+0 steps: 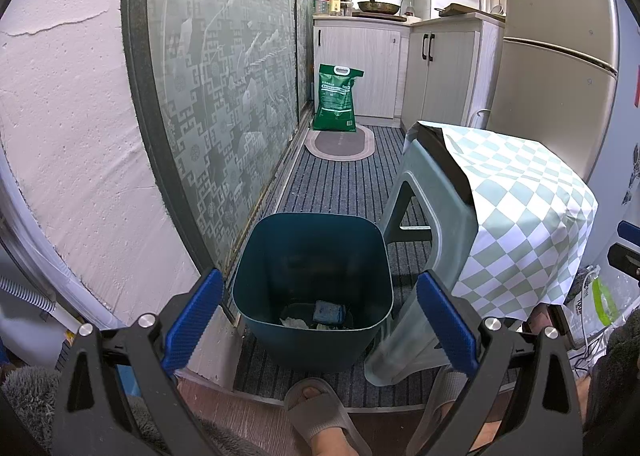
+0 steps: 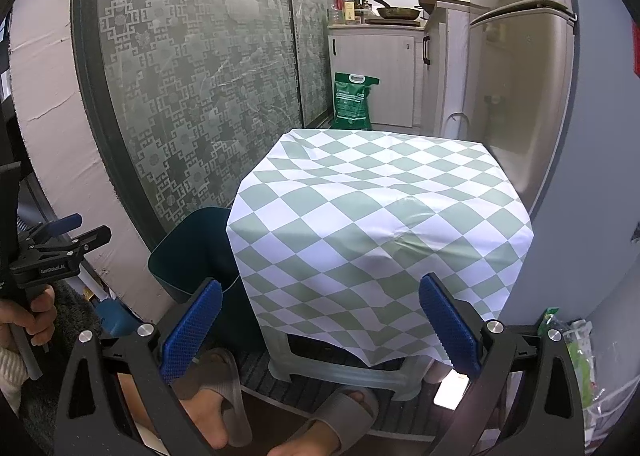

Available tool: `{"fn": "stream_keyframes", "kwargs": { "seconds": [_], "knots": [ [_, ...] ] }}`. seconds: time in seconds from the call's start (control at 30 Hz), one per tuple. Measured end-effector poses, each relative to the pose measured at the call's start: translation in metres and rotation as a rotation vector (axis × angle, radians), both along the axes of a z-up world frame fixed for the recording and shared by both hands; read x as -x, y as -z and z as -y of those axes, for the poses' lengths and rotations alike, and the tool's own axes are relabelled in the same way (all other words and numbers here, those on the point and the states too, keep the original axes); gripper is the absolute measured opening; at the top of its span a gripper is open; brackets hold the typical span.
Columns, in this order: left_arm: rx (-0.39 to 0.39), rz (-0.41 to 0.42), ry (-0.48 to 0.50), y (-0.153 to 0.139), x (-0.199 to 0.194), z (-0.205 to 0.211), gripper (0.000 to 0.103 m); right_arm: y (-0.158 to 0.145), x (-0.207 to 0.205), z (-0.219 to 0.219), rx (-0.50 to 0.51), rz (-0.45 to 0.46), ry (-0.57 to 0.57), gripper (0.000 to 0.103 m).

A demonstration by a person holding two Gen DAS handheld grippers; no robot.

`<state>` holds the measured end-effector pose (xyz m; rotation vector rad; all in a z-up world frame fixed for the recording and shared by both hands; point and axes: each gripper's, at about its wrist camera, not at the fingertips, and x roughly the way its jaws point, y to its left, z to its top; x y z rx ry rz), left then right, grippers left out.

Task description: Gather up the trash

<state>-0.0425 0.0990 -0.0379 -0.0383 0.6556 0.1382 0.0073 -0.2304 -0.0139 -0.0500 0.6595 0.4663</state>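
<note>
Left gripper [image 1: 320, 316]: blue ribbed pads [image 1: 192, 320] filling the near edge of its own view, jaws standing wide apart, nothing between them. Beyond the pads, a sandalled foot [image 1: 320, 412] showing at the bottom, toes pointing toward the far side.

Dark teal trash bin [image 1: 312, 292] sitting on the striped floor mat [image 1: 340, 184] just past the foot, framed between the two pads. Inside, at the bottom, a blue sponge-like piece [image 1: 329, 312] lying among pale crumpled scraps [image 1: 294, 323]; the rest of the contents too dark to tell. Bin standing just beside a pale green plastic stool [image 1: 404, 200] on its right; whether they are touching cannot be told.

Checked green-and-white cloth [image 1: 520, 208] draping over the stool top and hanging down its right side. Patterned frosted sliding door [image 1: 224, 96] running along the left. Far end: green sack [image 1: 336, 100] standing upright against white cabinets [image 1: 376, 68], an oval mat [image 1: 340, 142] in front of it. Frying pan [image 1: 378, 6] resting on the counter. Refrigerator [image 1: 560, 56] at far right.

Right gripper [image 2: 320, 320]: jaws also spread wide, empty, hovering near the front edge of the cloth-covered stool top. Cloth surface bare in this view. Bin rim peeking out at the stool's left. Person's hand [image 2: 28, 320] gripping the other tool's handle at the left edge.
</note>
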Motion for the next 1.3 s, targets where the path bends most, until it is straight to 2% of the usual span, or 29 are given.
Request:
{"fn": "stream_keyframes", "kwargs": {
  "seconds": [1.3],
  "knots": [
    [0.007, -0.006, 0.003, 0.0033, 0.0013, -0.0003, 0.099, 0.0038, -0.0006, 0.0005, -0.002, -0.010, 0.021, 0.099]
  ]
}}
